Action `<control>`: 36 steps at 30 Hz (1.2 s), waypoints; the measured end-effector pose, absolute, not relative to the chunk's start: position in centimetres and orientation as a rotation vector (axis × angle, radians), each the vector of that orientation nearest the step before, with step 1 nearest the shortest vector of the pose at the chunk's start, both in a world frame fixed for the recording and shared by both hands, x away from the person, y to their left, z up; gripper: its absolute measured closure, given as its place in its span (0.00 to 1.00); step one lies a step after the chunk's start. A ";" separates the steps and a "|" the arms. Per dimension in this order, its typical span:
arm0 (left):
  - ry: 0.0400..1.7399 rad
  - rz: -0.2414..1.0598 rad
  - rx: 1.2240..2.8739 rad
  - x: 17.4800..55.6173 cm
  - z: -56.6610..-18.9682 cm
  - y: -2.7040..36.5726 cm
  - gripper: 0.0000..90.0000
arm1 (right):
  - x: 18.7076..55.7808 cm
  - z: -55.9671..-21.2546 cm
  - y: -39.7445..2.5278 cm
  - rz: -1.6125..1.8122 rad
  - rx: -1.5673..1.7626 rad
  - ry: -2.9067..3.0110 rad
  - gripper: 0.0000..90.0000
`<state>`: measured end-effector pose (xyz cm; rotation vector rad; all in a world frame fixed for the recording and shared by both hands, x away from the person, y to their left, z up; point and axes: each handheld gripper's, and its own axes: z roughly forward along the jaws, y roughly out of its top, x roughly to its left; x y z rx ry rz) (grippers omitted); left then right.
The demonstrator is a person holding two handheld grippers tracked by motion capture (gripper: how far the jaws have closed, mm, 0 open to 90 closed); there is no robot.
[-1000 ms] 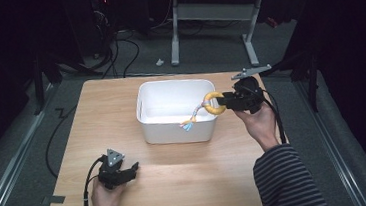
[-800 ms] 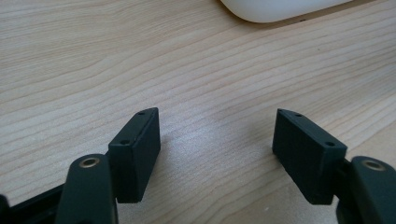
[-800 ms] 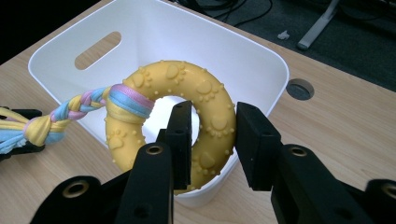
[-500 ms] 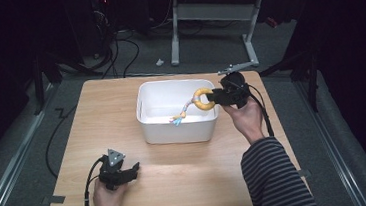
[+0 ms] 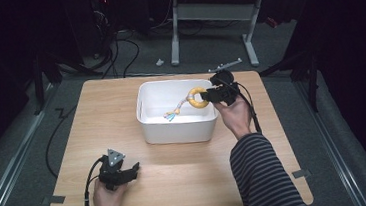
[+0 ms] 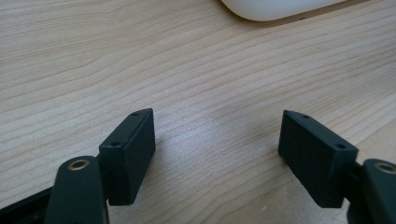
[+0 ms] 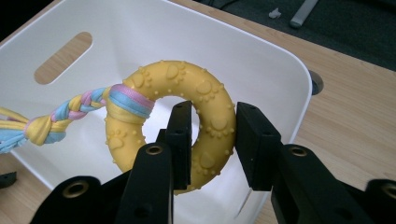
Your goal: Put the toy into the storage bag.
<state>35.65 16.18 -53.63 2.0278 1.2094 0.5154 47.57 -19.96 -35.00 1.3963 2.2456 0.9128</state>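
Note:
A yellow rubber ring toy (image 7: 187, 107) with paw prints and a braided pastel rope (image 7: 70, 112) hangs over the white bin (image 5: 173, 126). My right gripper (image 7: 212, 135) is shut on the ring's rim, one jaw through the hole. In the high view the ring toy (image 5: 198, 97) sits above the bin's right side, held by the right gripper (image 5: 210, 95), and the rope (image 5: 176, 111) trails down into the bin. My left gripper (image 5: 127, 173) rests on the table near the front left, open, with bare wood between its jaws (image 6: 217, 149).
The wooden table (image 5: 97, 115) has bare surface left of and in front of the bin. A striped sleeve (image 5: 262, 176) crosses the front right. A desk frame (image 5: 213, 10) and cables (image 5: 116, 48) lie on the floor beyond the far edge.
The right gripper has carried the ring toy leftward from beside the bin's right edge to above its inside, and the rope now dangles into the bin. The left gripper has stayed put.

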 end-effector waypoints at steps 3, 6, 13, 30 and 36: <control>1.210 0.515 2.027 35.6 -53.6 16.2 0.31 | 48.0 -35.4 -19.7 0.887 1.419 2.236 0.76; 1.210 0.515 2.027 35.6 -53.6 16.2 0.31 | 48.5 -36.1 -19.3 0.862 1.436 2.238 0.76; 1.210 0.515 2.027 35.6 -53.6 16.2 0.31 | 48.4 -36.7 -18.7 0.841 1.414 2.269 0.76; 1.210 0.515 2.027 35.6 -53.6 16.2 0.31 | 47.3 -37.3 -18.3 0.799 1.347 2.357 0.76; 1.210 0.513 2.026 35.6 -53.6 16.2 0.31 | 47.0 -37.5 -18.1 0.798 1.343 2.388 0.76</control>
